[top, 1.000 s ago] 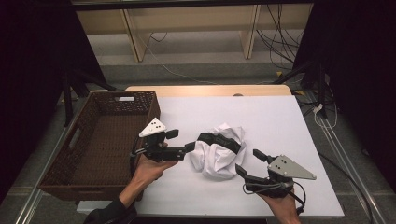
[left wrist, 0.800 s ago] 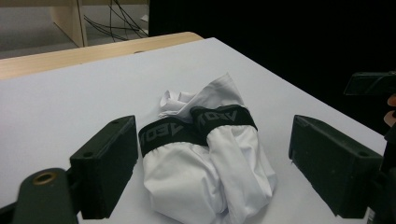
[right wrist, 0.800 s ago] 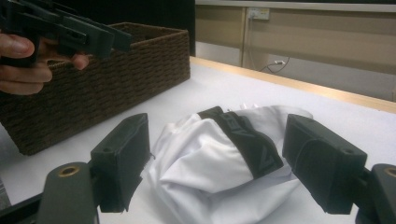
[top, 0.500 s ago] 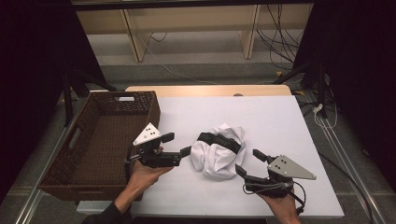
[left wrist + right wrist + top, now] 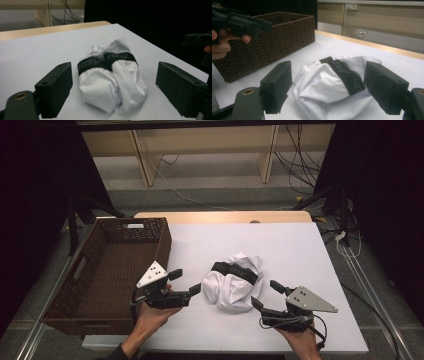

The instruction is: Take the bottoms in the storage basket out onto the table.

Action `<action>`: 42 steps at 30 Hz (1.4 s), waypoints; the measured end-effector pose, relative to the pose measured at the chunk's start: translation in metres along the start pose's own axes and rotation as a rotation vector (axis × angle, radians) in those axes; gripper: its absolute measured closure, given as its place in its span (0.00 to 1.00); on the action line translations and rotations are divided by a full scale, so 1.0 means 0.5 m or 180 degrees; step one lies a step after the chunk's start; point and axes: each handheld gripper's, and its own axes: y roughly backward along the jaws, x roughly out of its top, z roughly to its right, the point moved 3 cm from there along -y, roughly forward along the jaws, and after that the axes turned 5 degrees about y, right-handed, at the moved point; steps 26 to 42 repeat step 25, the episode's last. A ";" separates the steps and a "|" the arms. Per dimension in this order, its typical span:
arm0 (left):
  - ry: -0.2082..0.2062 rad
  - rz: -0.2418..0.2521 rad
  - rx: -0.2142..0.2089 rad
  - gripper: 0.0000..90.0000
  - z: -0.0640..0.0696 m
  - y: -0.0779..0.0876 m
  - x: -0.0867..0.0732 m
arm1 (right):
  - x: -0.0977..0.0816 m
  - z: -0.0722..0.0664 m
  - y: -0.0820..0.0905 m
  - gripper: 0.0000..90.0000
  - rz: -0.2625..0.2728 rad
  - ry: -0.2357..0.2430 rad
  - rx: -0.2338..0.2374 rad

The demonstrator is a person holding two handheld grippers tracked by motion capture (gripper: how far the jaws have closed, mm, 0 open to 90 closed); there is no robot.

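We see two claws held over a white bench (image 5: pixel 300 245), one in each of a person's hands. The left claw (image 5: pixel 186 284) sits just beside the near right corner of a brown wicker basket (image 5: pixel 107 270), its jaws spread wide and holding nothing. Straight ahead of those jaws, a short way off and not touching them, lies a crumpled white garment (image 5: pixel 232 282) with a black waistband (image 5: pixel 235 271). In the left claw view the garment (image 5: pixel 112 82) rests on the bench between the lines of the two black jaws but beyond their tips, its waistband (image 5: pixel 107 61) facing the camera with lettering we cannot read.

The right claw (image 5: pixel 263 295) is also wide open and empty. Its jaws point toward the garment, which lies just ahead of them and slightly to their left in the high view. In the right claw view the bundle (image 5: pixel 329 87) fills the gap between the jaws; the left jaw's pad looks to be at the cloth's edge, though we cannot tell whether it touches. Beyond the garment from this claw stands the basket (image 5: pixel 274 42), and the left claw (image 5: pixel 239 21) with its hand (image 5: pixel 222 42) shows at upper left.

The basket's inside looks bare in the high view. Past the bench's far edge we see cables (image 5: pixel 300 155) trailing across the floor.
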 end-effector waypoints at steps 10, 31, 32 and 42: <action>-0.0007 0.0104 0.0032 0.15 -0.010 0.010 0.001 | -0.001 0.002 0.000 0.26 0.0009 -0.0006 0.0012; -0.0050 0.0134 0.0021 0.15 -0.004 0.010 0.002 | 0.000 0.003 0.000 0.25 0.0024 -0.0005 0.0001; -0.0050 0.0134 0.0021 0.15 -0.004 0.010 0.002 | 0.000 0.003 0.000 0.25 0.0024 -0.0005 0.0001; -0.0050 0.0134 0.0021 0.15 -0.004 0.010 0.002 | 0.000 0.003 0.000 0.25 0.0024 -0.0005 0.0001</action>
